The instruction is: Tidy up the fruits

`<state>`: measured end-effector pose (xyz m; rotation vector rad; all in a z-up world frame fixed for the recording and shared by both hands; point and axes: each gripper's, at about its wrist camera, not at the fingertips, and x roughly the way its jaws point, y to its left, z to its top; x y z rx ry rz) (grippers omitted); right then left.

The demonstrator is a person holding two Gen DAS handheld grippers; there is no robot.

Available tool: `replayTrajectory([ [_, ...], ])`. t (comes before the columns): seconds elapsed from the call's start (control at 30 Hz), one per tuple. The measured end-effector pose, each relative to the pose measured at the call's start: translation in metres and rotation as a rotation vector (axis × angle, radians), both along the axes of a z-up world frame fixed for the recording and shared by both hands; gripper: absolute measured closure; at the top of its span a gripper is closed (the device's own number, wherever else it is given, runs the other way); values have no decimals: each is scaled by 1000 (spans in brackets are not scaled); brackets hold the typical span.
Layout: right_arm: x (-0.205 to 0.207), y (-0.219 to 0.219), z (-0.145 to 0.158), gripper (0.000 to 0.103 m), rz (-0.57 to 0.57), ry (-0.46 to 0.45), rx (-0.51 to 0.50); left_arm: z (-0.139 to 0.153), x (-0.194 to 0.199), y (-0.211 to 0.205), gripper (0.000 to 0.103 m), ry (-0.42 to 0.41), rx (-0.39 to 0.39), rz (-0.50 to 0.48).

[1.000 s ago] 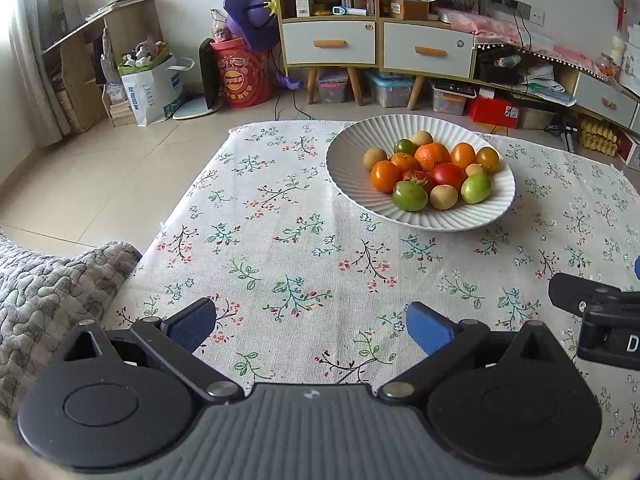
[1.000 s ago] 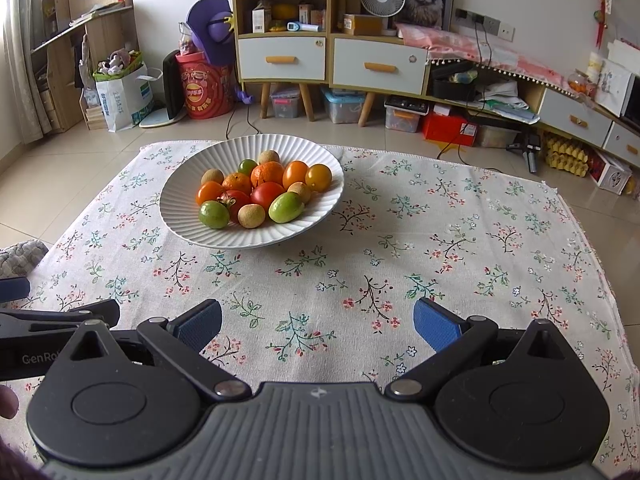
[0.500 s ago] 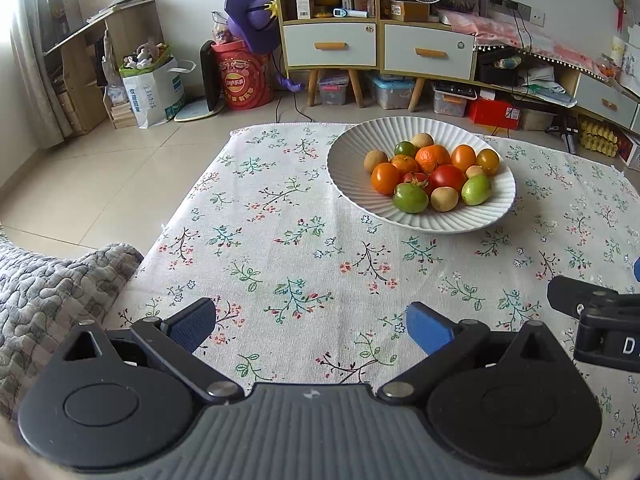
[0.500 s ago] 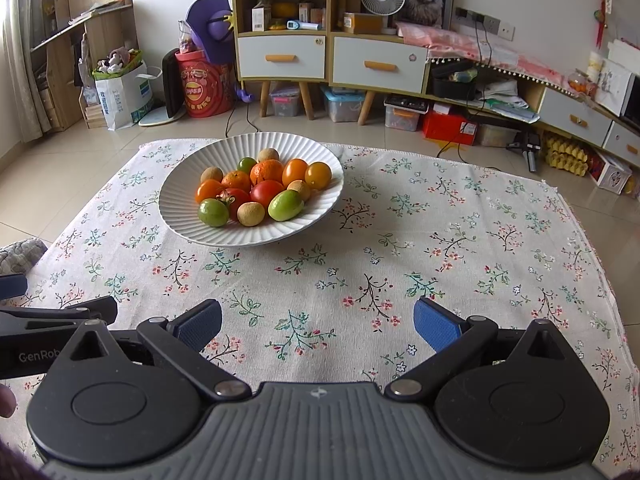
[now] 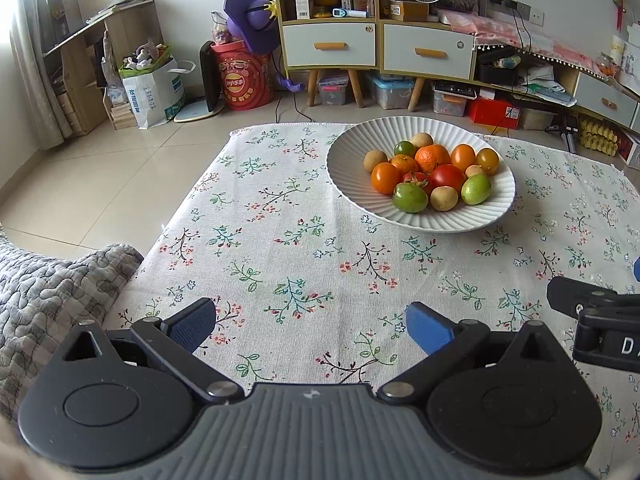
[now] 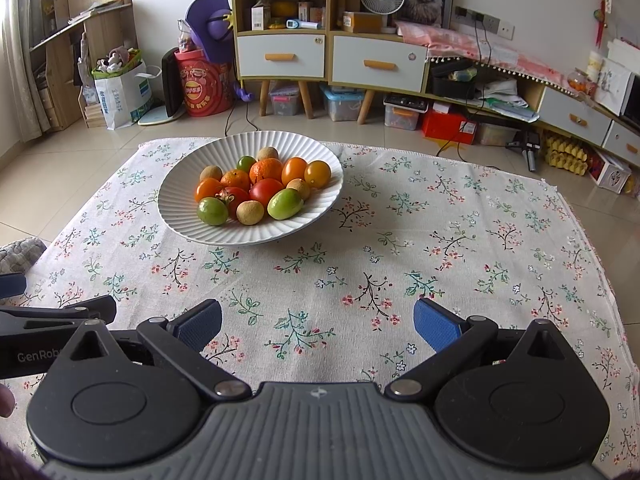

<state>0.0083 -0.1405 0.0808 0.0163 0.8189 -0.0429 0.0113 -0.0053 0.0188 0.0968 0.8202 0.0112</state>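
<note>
A white ribbed plate [image 5: 348,164] [image 6: 176,200] stands on the floral tablecloth and holds several small fruits: orange ones [image 5: 431,157], a red tomato [image 5: 447,176], green ones [image 5: 409,198] and tan round ones [image 5: 443,198]. The same pile shows in the right wrist view, with a green fruit [image 6: 285,204] at the front. My left gripper [image 5: 310,326] is open and empty, low over the cloth, near the front of the table, left of the plate. My right gripper [image 6: 318,324] is open and empty, in front and right of the plate.
The tablecloth [image 6: 440,248] covers a low table. A grey quilted cushion [image 5: 52,292] lies at the table's left front edge. Beyond the table are a tiled floor, cabinets with drawers [image 6: 332,60], a red drum [image 5: 242,80] and storage boxes.
Both views have shifted very slightly; the plate sits a little lower in the left wrist view. Both grippers stay open and empty.
</note>
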Motion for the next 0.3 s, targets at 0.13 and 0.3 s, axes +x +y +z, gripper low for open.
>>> replayTrajectory([
  [0.13,-3,-1,-3,1,-2,0,0,-1,-1,0,5,-2,7,1],
  [0.3,-3,-3,-4,1,-6,3,-5,-1,-1,0,5,-5,17,-4],
])
